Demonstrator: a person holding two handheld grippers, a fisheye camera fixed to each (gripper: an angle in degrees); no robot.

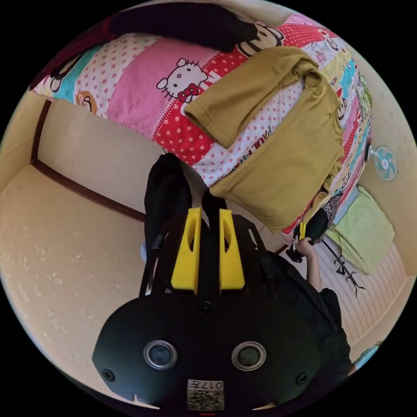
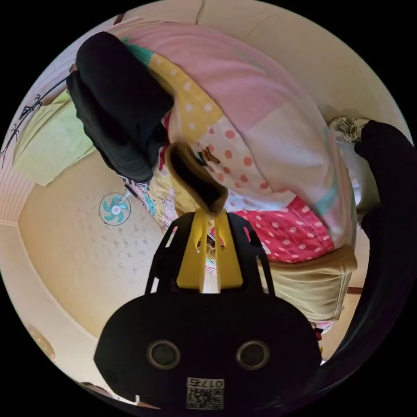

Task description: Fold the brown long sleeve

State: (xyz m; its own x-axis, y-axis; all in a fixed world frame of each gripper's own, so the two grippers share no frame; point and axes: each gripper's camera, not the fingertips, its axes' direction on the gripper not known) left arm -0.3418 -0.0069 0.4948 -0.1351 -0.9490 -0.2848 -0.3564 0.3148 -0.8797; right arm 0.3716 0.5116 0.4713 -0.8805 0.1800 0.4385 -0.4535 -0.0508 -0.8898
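Note:
The brown long sleeve shirt lies spread on a bed with a bright cartoon sheet. One sleeve is folded across it. The other sleeve hangs over the bed's edge toward my right gripper, which a hand holds. In the right gripper view my right gripper is shut on that sleeve's cuff, whose opening faces the camera. My left gripper is off the bed, over the floor. Its yellow jaws stand close together with black cloth between them.
A black garment lies on the bed. A standing fan and a green folded cushion are on the beige floor beside the bed. The person's black-clad body is close by.

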